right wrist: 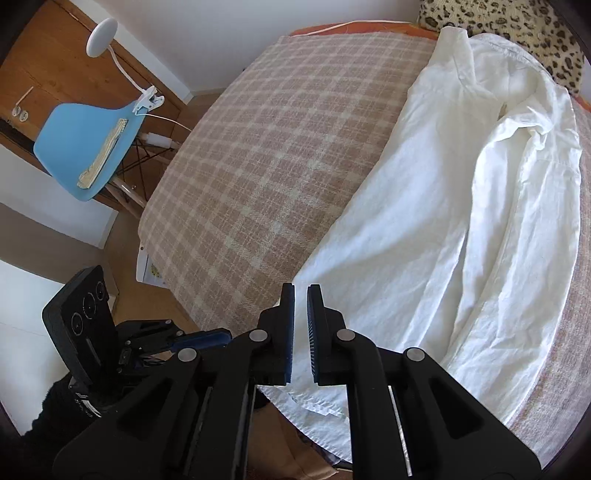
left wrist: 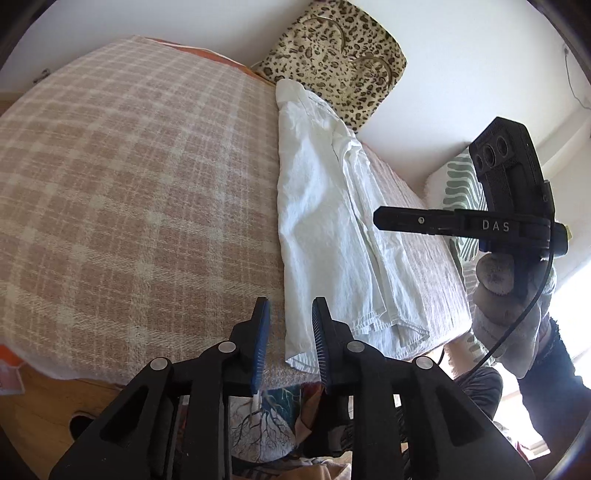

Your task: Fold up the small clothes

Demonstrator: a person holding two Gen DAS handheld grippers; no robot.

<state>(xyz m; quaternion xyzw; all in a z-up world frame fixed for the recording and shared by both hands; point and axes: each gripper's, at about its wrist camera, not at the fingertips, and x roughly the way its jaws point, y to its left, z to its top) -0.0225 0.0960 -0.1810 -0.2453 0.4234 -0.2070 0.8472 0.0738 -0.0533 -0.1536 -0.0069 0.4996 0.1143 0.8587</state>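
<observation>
A white garment point(left wrist: 325, 229) lies folded lengthwise into a long strip on a pink-and-cream checked blanket point(left wrist: 129, 184), with its hem at the near bed edge. My left gripper point(left wrist: 288, 306) hovers over the hem's left corner, jaws apart, and nothing is pressed between the blue pads. The right gripper point(left wrist: 376, 218), held by a gloved hand point(left wrist: 506, 295), hangs above the strip's right side with its fingers together. In the right wrist view the right gripper point(right wrist: 301, 291) is over the garment point(right wrist: 443, 221) near the hem, its pads almost touching and holding nothing. The left gripper point(right wrist: 221, 336) is low at the left.
A leopard-print cushion point(left wrist: 332, 55) stands against the wall at the head of the bed. A green-patterned pillow point(left wrist: 458, 184) lies to the right. A blue chair point(right wrist: 85, 140) with a folded cloth point(right wrist: 103, 155) and a clip lamp point(right wrist: 103, 33) stands beyond the bed's left side.
</observation>
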